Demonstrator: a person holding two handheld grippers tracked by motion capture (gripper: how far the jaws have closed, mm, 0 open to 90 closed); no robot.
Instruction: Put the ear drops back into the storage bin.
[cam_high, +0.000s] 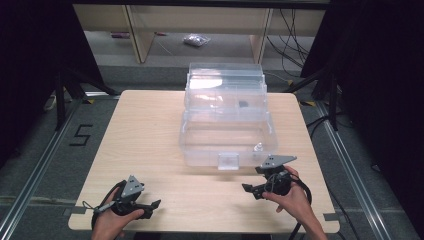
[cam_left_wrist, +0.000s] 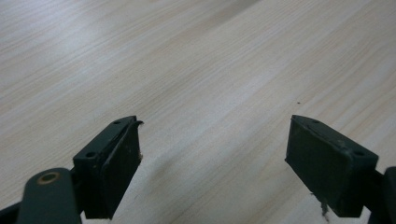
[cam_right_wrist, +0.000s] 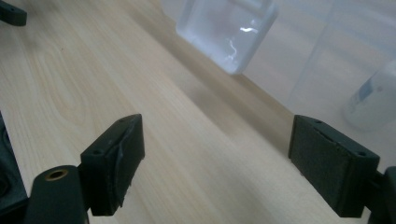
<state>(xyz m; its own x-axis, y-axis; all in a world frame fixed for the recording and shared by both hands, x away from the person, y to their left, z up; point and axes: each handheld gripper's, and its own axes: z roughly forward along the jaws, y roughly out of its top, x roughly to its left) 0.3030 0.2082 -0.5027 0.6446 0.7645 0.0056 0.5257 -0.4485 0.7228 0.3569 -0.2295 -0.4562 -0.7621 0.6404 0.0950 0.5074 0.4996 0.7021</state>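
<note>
A pale wooden table (cam_high: 150, 145) holds an open clear plastic storage box (cam_high: 227, 115), with what may be a small bottle (cam_high: 258, 147) inside.

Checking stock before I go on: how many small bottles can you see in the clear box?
1: a small bottle stands in the near right corner of the clear box, by the right gripper. The far compartments are hard to read; more may be hidden.
</note>
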